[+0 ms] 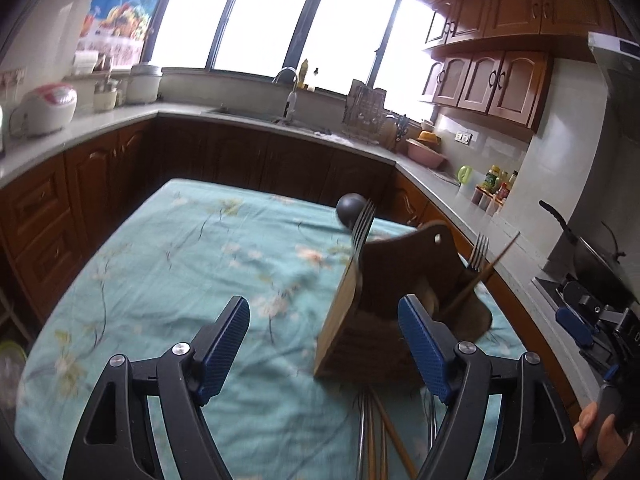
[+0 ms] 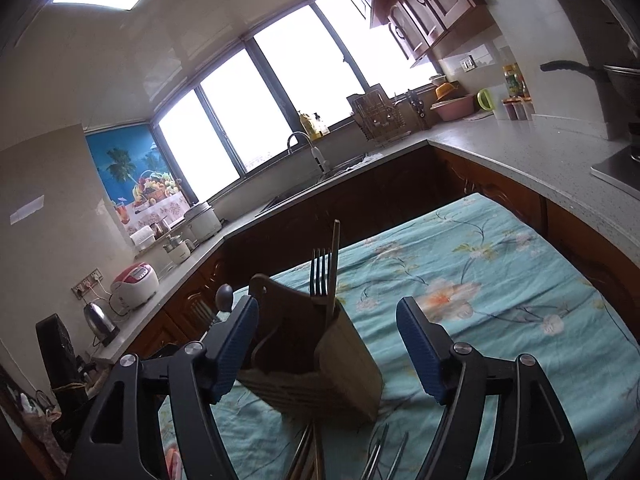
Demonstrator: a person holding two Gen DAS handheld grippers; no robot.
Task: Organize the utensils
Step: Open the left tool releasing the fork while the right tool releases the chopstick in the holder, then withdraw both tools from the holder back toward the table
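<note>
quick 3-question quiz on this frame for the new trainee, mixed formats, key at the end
1. True or false: the left hand-held gripper is clamped on the wooden utensil holder.
2. Multiple choice: which of these stands in the wooden utensil holder? A) a whisk B) a fork C) a rolling pin
3. Fill in: the holder stands on a table covered with a teal ____ cloth.

Key:
1. False. Its jaws stand open with nothing pressed between the pads; the right hand-held gripper is open too.
2. B. Forks and a chopstick stick up from it.
3. Floral. More utensils lie on it in front of the holder.
</note>
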